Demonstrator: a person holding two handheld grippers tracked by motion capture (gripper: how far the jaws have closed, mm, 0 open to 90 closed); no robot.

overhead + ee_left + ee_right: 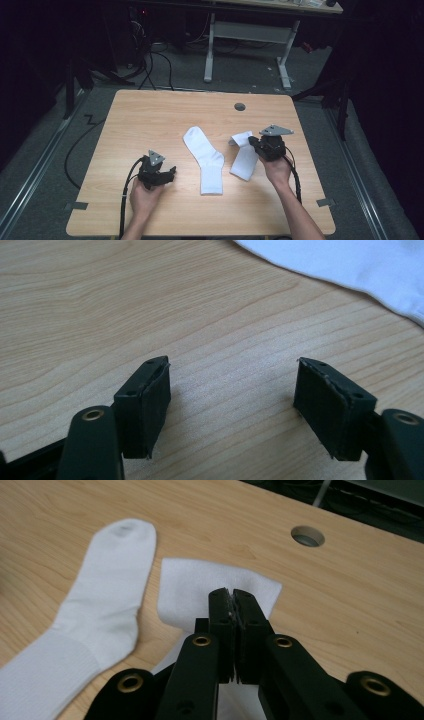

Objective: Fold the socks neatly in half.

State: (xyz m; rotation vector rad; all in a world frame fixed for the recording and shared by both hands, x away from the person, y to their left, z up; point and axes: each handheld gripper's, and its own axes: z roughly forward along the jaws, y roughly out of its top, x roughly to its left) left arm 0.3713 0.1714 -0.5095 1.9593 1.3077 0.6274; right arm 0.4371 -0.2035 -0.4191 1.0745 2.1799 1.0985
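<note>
Lying on table [150,115], two socks [205,157], one pinched

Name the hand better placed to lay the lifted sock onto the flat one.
Right: the right gripper is shut on the folded sock. The left gripper is open over bare table.

1. Your left hand [145,196] comes in over the tabletop's near edge, left of its middle, and holds the left gripper [167,173] low over the wood.
2. Its jaws stand wide apart, with nothing between them.
3. Your right hand [278,169] reaches in farther, toward the tabletop's right edge, and holds the right gripper [233,602] raised.
4. Its jaws are pressed together, pinching white cloth.
</note>
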